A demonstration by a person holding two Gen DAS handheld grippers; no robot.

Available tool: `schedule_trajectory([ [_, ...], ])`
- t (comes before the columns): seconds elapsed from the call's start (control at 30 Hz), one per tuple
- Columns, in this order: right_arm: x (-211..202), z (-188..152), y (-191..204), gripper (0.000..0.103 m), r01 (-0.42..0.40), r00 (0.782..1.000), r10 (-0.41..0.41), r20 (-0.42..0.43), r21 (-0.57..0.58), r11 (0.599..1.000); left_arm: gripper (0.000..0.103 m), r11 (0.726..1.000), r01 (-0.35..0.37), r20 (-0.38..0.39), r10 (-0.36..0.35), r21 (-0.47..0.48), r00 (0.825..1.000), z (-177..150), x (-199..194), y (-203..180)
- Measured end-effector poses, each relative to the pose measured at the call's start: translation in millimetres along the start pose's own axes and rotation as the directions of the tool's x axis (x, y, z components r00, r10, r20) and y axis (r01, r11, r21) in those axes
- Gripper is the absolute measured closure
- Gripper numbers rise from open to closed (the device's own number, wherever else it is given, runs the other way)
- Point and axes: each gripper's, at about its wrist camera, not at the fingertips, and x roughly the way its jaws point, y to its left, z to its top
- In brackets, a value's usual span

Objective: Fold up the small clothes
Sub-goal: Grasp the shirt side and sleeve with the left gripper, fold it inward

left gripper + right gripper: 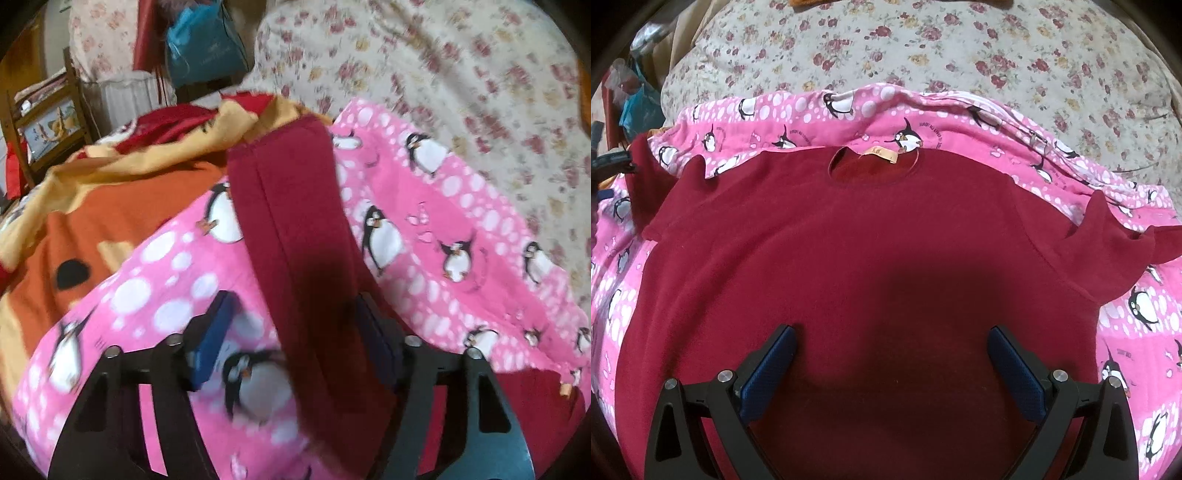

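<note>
A dark red fleece top [871, 236] lies spread flat on a pink penguin blanket [820, 122], neck hole and yellow label [881, 154] at the far side. My right gripper [892, 363] is open and empty, just above the top's lower middle. In the left wrist view one long sleeve [291, 206] of the top runs away from me over the pink penguin blanket [443, 221]. My left gripper [295, 336] is open, its fingers astride the sleeve's near part; the sleeve lies against the right finger [373, 332].
A cream flowered bedcover [923, 48] lies beyond the pink blanket. An orange and yellow printed cloth [110, 192] lies to the left of the sleeve. A wooden chair [48, 122] and a teal bag [203, 44] stand at the far left.
</note>
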Motion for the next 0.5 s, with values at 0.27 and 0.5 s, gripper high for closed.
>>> schedule_trajectory([
  [0.27, 1, 3, -3, 0.000, -0.025, 1.000, 0.025, -0.003, 0.015, 1.000, 0.092, 0.986, 0.167, -0.001, -0.167, -0.025, 0.986, 9, -15, 4],
  [0.5, -34, 17, -29, 0.000, -0.059, 0.991, 0.043, 0.125, 0.121, 0.991, 0.093, 0.900, 0.397, 0.031, -0.408, 0.181, 0.912, -25, -116, -64],
])
